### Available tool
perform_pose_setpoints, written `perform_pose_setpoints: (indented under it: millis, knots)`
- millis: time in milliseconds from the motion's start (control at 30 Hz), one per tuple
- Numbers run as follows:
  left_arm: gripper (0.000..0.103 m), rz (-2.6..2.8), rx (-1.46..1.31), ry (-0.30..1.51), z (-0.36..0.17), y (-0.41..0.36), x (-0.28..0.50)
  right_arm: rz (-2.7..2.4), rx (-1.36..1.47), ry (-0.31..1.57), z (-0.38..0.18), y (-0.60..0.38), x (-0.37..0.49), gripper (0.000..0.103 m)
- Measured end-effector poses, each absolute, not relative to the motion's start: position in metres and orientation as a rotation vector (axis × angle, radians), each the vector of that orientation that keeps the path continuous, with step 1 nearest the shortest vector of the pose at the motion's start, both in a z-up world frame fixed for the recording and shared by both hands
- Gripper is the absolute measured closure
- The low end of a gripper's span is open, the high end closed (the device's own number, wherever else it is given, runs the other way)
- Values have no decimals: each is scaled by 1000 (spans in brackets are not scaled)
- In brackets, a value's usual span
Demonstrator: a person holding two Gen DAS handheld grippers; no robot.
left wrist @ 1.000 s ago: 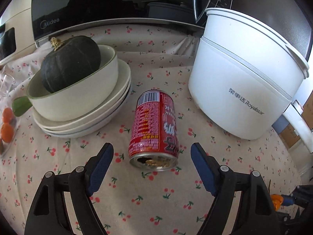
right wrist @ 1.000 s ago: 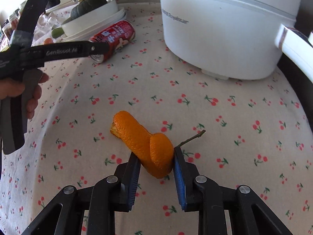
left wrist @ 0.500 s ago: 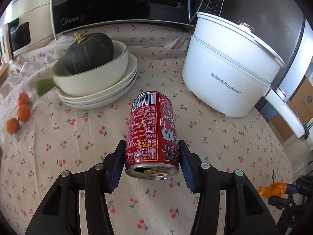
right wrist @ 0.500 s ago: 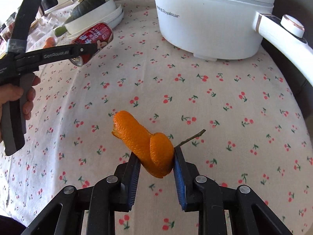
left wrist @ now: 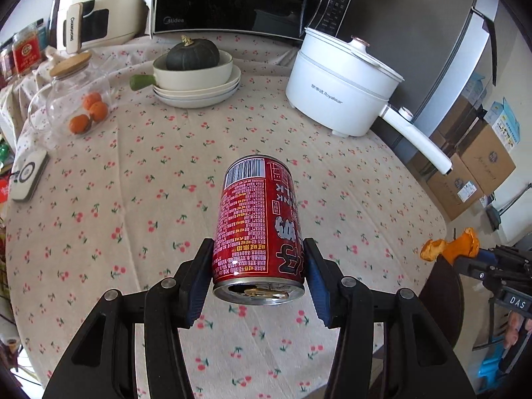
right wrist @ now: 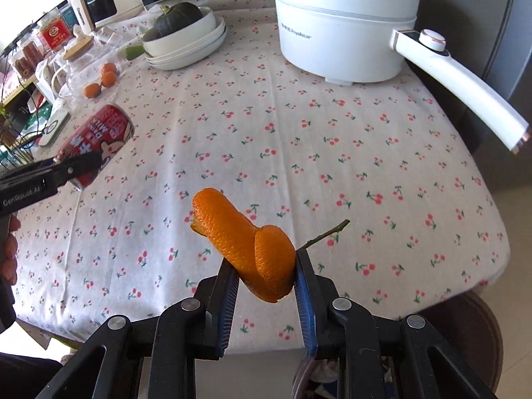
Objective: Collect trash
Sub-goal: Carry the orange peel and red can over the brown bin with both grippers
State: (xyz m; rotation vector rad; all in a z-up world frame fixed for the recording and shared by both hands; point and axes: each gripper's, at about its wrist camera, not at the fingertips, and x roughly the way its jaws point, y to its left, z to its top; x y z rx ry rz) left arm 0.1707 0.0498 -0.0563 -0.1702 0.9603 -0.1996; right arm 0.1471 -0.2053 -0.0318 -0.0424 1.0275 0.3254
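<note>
A red can (left wrist: 259, 222) with white lettering, bright orange peel (right wrist: 247, 246), and a cherry-printed cream cloth (left wrist: 133, 199) are seen; the pot (left wrist: 335, 89) is white.

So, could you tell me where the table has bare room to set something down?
The tablecloth is bare from the white pot and stacked plates down to the near edge. It is crowded by the glass jar and remote.

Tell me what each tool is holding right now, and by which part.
The left tool clamps the red can across its sides near the opened top end. The right tool pinches the orange peel at its thicker curled end.
</note>
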Motion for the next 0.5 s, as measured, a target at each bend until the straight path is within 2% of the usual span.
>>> perform_pose_setpoints:
  millis: [300, 500]
  knots:
    - [48, -297, -165, 972, -51, 25, 108, 248, 12, 975, -13, -231, 87, 74]
    - [48, -427, -130, 991, -55, -26, 87, 175, 112, 969, -29, -274, 51, 73]
